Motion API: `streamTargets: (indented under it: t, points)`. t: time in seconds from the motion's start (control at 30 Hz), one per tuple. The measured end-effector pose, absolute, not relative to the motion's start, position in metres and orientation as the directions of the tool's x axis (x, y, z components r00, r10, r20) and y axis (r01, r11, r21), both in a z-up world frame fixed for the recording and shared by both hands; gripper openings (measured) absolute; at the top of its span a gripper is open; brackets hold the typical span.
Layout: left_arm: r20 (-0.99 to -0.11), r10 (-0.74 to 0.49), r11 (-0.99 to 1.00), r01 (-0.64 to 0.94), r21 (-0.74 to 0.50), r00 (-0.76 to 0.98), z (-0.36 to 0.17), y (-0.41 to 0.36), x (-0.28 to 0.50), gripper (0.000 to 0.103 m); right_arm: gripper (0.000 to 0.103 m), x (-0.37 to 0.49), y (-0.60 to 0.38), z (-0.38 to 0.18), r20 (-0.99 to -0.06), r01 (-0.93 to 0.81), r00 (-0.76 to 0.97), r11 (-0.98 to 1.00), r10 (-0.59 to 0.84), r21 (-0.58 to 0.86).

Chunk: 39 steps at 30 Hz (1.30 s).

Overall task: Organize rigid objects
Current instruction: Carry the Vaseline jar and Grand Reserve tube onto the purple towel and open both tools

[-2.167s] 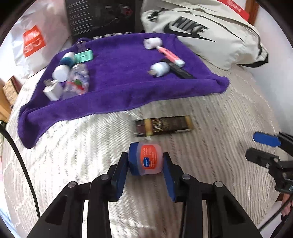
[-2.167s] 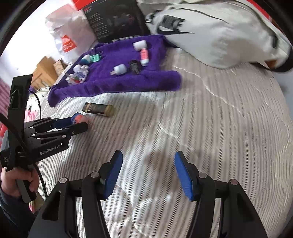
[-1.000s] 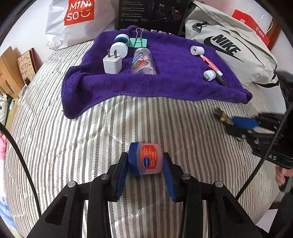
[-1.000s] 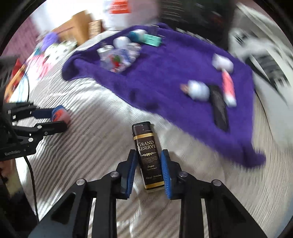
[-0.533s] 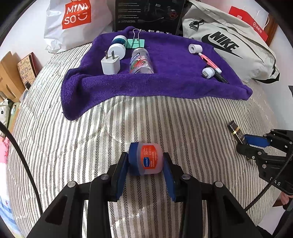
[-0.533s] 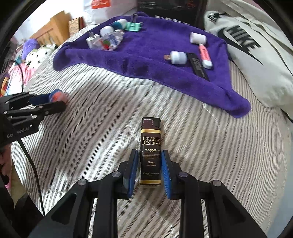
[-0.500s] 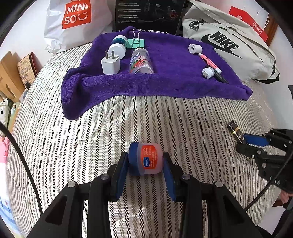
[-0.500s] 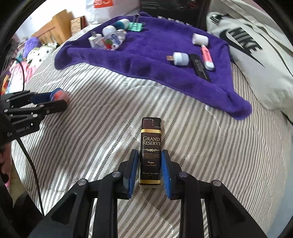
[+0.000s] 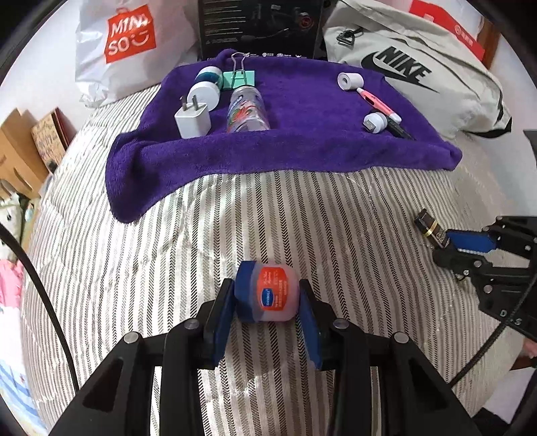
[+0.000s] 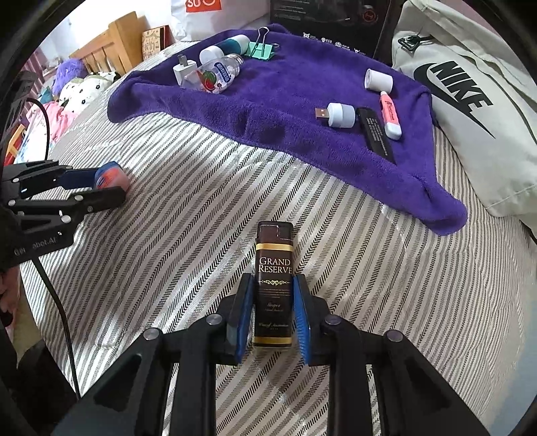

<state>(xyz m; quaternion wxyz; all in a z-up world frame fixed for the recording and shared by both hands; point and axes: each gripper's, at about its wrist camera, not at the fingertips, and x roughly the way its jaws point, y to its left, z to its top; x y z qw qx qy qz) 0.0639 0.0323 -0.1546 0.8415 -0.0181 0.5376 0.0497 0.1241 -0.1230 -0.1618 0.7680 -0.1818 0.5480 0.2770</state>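
- The striped bed cover (image 9: pixel 167 255) fills both views; a purple towel (image 9: pixel 302 134) lies across its far half.
- Behind the towel sit a grey Nike bag (image 9: pixel 419 73), a black box (image 9: pixel 258 26) and a white Miniso bag (image 9: pixel 124 43). Only the right wrist view shows the wooden furniture (image 10: pixel 110 43) and soft toys (image 10: pixel 80 84) off the bed's left edge.
- The left gripper (image 9: pixel 266 298) is clamped on a small Vaseline jar (image 9: pixel 268 291), blue lid to the left, over bare stripes short of the towel.
- The right gripper (image 10: pixel 272 312) is closed on a dark "Grand Reserve" lighter (image 10: pixel 273 285), which points towards the towel. Its lettering reads only in the right wrist view; the left wrist view shows just the lighter's tip.
- On the towel's left end: a clear bottle (image 9: pixel 246 110), white charger plug (image 9: pixel 193 119), a white round thing (image 9: pixel 203 94), a teal-and-white cylinder (image 9: pixel 208 75) and teal binder clip (image 9: pixel 239 77).
- On its right end: a white roll (image 9: pixel 349 80), pink highlighter (image 9: pixel 376 104), black bar (image 10: pixel 374 132) and white USB plug (image 10: pixel 337 114); the bar is plain only in the right wrist view.
- A black cable (image 9: pixel 40 295) crosses the lower left.
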Motion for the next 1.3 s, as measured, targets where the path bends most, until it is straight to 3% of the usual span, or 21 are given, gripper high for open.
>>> streamTargets:
  t: [0.1, 0.27, 0.73, 1.3]
  points:
    - [-0.907, 0.063, 0.995, -0.095, 0.025, 0.417, -0.154, 0.032, 0.065, 0.035, 0.024, 0.123, -0.123, -0.161, -0.944, -0.626, 0.244, 0.78, 0.221, 0.021]
    - [-0.902, -0.03, 0.991, -0.108, -0.084, 0.431, -0.146, 0.048, 0.06, 0.035, 0.023, 0.126, -0.132, -0.157, -0.94, -0.621, 0.207, 0.779, 0.272, 0.089]
    - [-0.87, -0.043, 0.986, -0.118, -0.116, 0.492, -0.106, 0.077, 0.079, 0.035, 0.023, 0.15, -0.136, -0.1, -0.899, -0.627, 0.275, 0.773, 0.341, 0.101]
    - [-0.878, -0.039, 0.98, -0.155, -0.128, 0.478, -0.108, 0.121, 0.144, 0.035, 0.023, 0.223, -0.109, -0.095, -0.886, -0.607, 0.293, 0.786, 0.36, 0.119]
